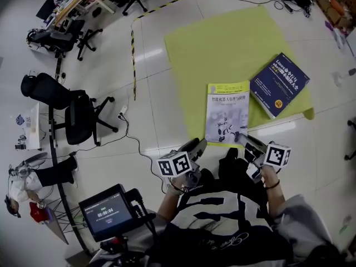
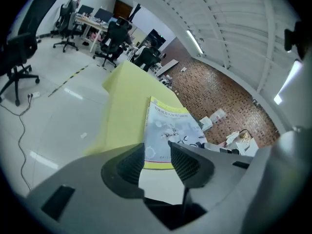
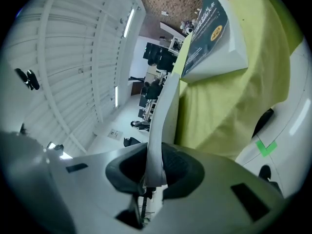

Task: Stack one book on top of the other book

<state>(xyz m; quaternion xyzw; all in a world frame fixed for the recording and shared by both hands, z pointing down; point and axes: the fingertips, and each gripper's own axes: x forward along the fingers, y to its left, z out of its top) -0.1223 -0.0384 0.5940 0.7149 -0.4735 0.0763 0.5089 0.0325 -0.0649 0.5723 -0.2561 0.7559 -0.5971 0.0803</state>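
A: At the near edge of the yellow cloth, the right tool is clamped on a corner of the pale book. The left tool stands open and empty, just short of it.
B: One corner only, so the book could sag or slip free.
A: And the blue book beyond lies beside it, not beneath. A drag might ruck the cloth.

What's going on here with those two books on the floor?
A person holds a gripper in each hand over two books lying on a yellow-green cloth. The right gripper has clamped the near corner of the pale book. The left gripper sits open by that book's near edge, gripping nothing. The dark blue book lies untouched beside it, so nothing is stacked yet.
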